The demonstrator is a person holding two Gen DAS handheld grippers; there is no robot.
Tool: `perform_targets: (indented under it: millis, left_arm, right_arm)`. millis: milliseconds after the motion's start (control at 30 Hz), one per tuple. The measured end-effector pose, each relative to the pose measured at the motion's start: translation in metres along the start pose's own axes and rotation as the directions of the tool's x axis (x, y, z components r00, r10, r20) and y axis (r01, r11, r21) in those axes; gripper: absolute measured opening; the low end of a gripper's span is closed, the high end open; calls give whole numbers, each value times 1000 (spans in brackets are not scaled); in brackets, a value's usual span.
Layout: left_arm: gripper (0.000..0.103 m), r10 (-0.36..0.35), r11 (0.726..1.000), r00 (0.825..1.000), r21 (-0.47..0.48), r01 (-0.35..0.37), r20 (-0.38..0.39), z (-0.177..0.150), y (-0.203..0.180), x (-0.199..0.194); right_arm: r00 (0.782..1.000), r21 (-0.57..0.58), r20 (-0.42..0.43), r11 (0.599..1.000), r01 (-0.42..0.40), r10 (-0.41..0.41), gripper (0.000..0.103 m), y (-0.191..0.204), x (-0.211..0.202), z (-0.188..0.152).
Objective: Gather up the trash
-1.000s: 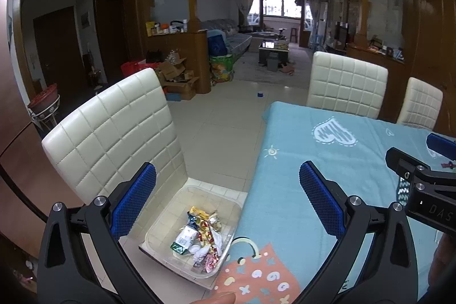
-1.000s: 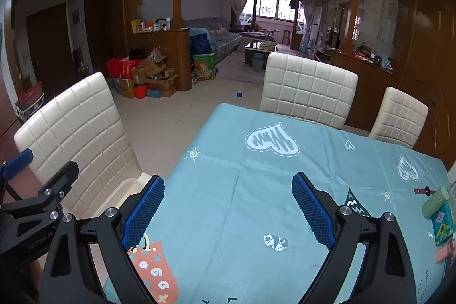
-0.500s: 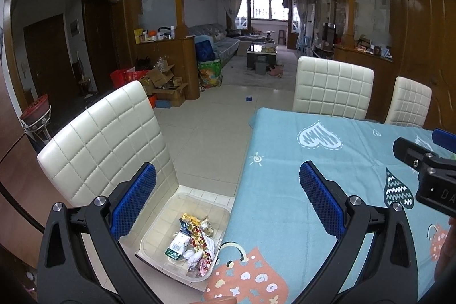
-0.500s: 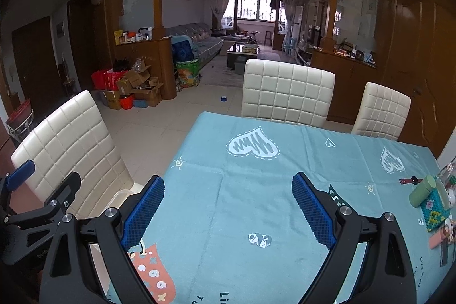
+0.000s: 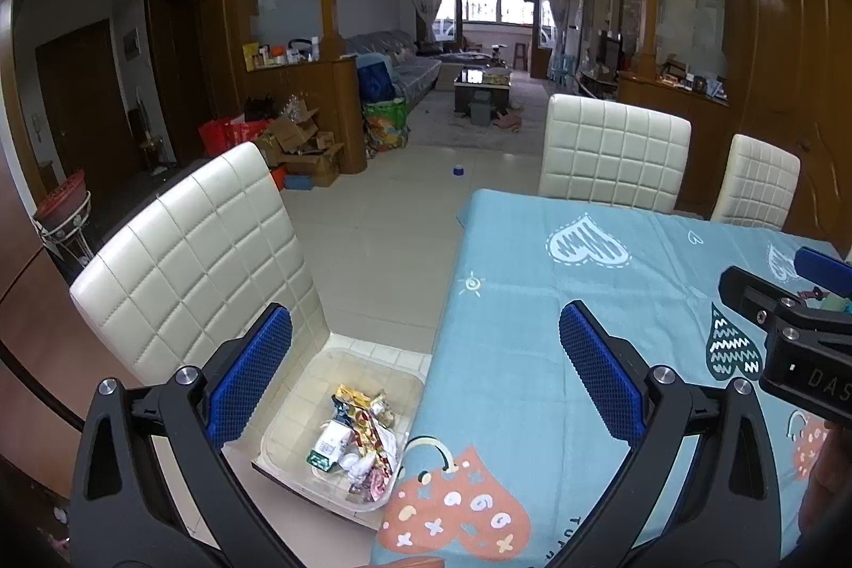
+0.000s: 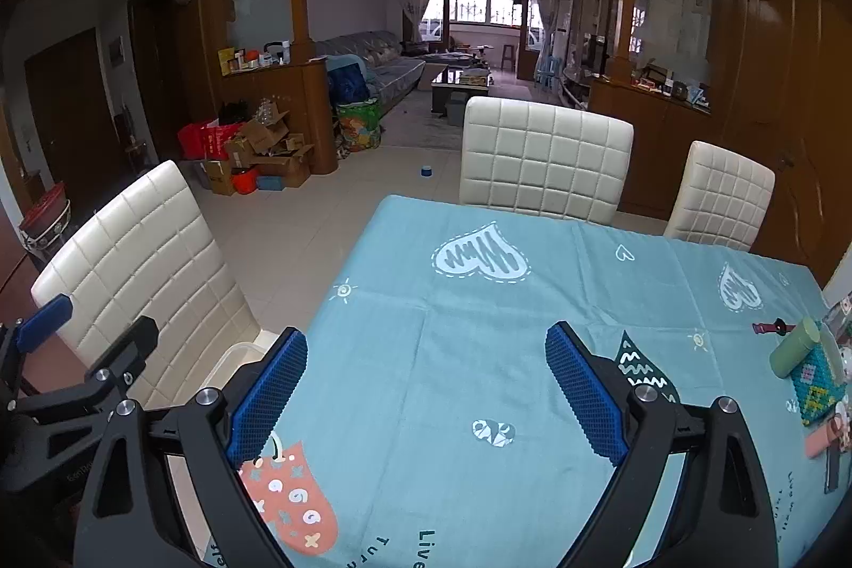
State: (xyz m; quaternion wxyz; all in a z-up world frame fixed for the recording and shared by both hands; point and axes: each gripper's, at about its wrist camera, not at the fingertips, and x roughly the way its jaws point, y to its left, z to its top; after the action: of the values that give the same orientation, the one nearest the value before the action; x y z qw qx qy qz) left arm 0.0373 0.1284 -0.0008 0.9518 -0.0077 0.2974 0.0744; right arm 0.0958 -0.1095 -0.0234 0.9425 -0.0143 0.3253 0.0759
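A clear plastic bin [image 5: 298, 408] sits on the seat of a white chair [image 5: 197, 259] left of the table. It holds several wrappers and bits of trash [image 5: 354, 440]. My left gripper [image 5: 426, 373] is open and empty, above the bin and the table's left edge. My right gripper [image 6: 426, 389] is open and empty over the blue tablecloth [image 6: 506, 355]. The bin's rim [image 6: 234, 355] shows at the left of the right wrist view. The right gripper also shows at the right of the left wrist view [image 5: 788, 323].
A green bottle [image 6: 793, 347], a knitted pouch [image 6: 814, 381] and small items lie at the table's right edge. Two more white chairs [image 6: 543, 158] stand at the far side. Boxes and bags [image 6: 255, 153] lie on the floor beyond.
Both grippers have tilted up and drawn back a little, so more of the room and table shows. Both stay open and empty. The bin has not moved.
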Motion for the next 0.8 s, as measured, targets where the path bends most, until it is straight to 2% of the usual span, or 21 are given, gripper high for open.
perform_targets:
  millis: [300,800]
  left_arm:
    - [99,-6,1000,1000,-8,6,8,4,2,-5]
    - [99,-7,1000,1000,-7,6,-9,2,4,-4]
  right_arm:
    - [1000,12,22,1000,4,-4,89,-3,-10,5]
    - [1000,-19,-10,1000,-17,17,89,4,-8,3]
